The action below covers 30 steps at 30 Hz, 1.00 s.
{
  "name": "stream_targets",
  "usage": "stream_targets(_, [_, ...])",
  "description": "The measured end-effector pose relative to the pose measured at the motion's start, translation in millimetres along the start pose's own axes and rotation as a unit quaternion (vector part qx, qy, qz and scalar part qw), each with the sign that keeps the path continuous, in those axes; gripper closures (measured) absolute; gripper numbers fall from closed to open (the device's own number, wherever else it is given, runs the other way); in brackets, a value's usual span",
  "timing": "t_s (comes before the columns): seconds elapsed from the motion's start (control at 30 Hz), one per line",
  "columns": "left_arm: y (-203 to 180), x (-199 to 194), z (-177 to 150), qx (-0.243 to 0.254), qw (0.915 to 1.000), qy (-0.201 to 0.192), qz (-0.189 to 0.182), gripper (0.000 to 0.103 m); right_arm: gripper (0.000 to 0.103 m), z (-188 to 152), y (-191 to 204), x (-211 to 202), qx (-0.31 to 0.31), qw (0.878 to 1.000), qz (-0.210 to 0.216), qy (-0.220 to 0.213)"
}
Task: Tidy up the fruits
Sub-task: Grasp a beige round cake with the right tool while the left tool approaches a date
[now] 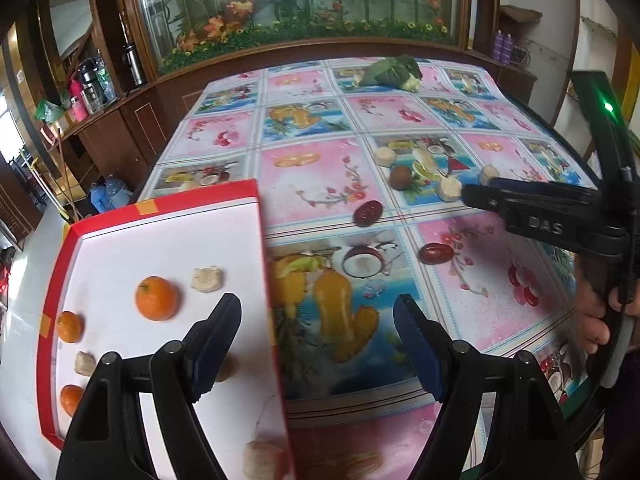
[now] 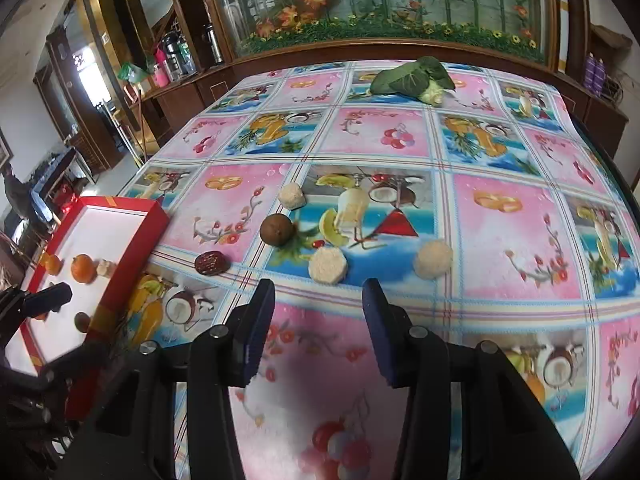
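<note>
A red box (image 1: 160,208) with a white floor sits at the table's left edge. It holds three oranges, the largest (image 1: 157,298) in the middle, and pale chunks (image 1: 206,279). My left gripper (image 1: 320,340) is open and empty, one finger over the box and the other over the tablecloth. On the cloth lie three pale chunks (image 2: 328,265), a brown round fruit (image 2: 277,230) and a dark red date (image 2: 211,263); a second date (image 1: 436,253) lies nearer. My right gripper (image 2: 320,316) is open and empty, just short of the pale chunks. The box (image 2: 132,264) also shows in the right wrist view.
A leafy green vegetable (image 2: 412,78) lies at the table's far side. Behind the table stands a wooden cabinet with a glass plant display (image 1: 300,4). Bottles and flasks (image 1: 86,88) stand on a shelf to the left. A hand (image 1: 596,312) holds the right gripper's handle.
</note>
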<state>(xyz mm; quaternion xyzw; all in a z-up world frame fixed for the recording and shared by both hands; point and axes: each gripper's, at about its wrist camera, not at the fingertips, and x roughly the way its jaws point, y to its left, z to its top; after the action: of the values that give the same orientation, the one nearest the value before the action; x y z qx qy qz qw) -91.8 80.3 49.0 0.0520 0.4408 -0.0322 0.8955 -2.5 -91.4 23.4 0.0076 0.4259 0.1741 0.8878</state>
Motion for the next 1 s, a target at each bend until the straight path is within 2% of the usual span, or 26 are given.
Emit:
stream_targets(0.23, [-8.9, 9.8, 2.7, 0.004, 0.9999, 0.012, -0.011, 0.024, 0.056, 11.0, 3.6, 32.1, -0.009, 0.999, -0.030, 0.018])
stream_targets(0.27, [-10.1, 11.3, 3.2, 0.005, 0.9998, 0.013, -0.014, 0.024, 0.060, 11.1, 2.1, 35.7, -0.007, 0.999, -0.030, 0.021])
stream_targets(0.3, [-11.1, 13.0, 4.2, 0.005, 0.9998, 0.014, -0.016, 0.024, 0.070, 10.5, 0.7, 38.5, -0.007, 0.999, -0.032, 0.023])
stream_targets(0.37, [-12.9, 16.2, 6.8, 0.002, 0.9996, 0.014, -0.025, 0.024, 0.075, 8.6, -1.0, 39.9, -0.011, 0.999, -0.036, 0.023])
stream_targets(0.53, [-26.6, 27.8, 13.3, 0.003, 0.9987, 0.021, -0.045, 0.024, 0.075, 8.3, -15.5, 34.0, 0.011, 0.999, -0.030, 0.014])
stream_targets(0.7, [-46.3, 39.1, 18.6, 0.012, 0.9973, 0.027, -0.067, 0.024, 0.075, 14.2, -45.3, 14.4, 0.081, 0.996, -0.023, -0.024])
stream_targets(0.87, [-58.2, 55.4, 22.8, 0.015, 0.9972, 0.030, -0.066, 0.025, 0.075, 15.5, -57.9, 6.7, 0.113, 0.992, -0.028, -0.039])
stream_targets(0.9, [-58.0, 57.0, 23.1, 0.011, 0.9971, 0.031, -0.068, 0.026, 0.075, 16.0, -57.7, 6.8, 0.115, 0.992, -0.026, -0.039])
stream_targets(0.97, [-58.2, 60.4, 24.2, 0.004, 0.9966, 0.030, -0.076, 0.036, 0.075, 17.0, -57.2, 7.4, 0.115, 0.992, -0.023, -0.038])
stream_targets(1.0, [-58.4, 62.6, 24.9, 0.003, 0.9964, 0.032, -0.078, 0.038, 0.075, 17.2, -56.8, 7.5, 0.115, 0.992, -0.023, -0.038])
